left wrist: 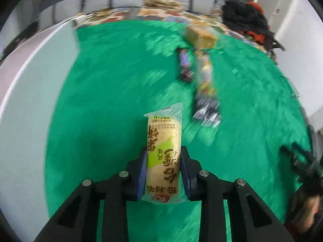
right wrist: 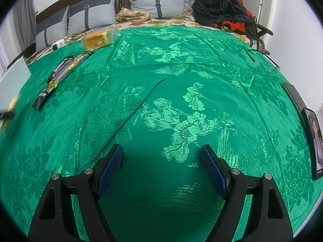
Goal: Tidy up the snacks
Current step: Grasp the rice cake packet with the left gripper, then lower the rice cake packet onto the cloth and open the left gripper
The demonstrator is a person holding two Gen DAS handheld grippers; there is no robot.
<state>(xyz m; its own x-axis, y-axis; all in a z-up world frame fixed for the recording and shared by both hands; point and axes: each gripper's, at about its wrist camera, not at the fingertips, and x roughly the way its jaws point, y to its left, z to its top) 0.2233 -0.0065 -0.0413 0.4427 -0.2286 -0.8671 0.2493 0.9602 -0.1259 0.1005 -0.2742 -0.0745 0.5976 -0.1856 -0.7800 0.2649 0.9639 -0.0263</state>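
Note:
My left gripper is shut on a wrapped rice cracker bar, beige and light green with brown lettering, held above the green cloth. Farther off lie a dark chocolate bar, a long snack strip and a wrapped yellow cake, all blurred. My right gripper is open and empty over the green cloth. In the right wrist view the cake, the chocolate bar and the snack strip lie at the far left.
A white box or tray stands at the left; its edge shows in the right wrist view. A phone, a dark flat item and glasses lie at the right. Black and red clothes and grey pillows are behind.

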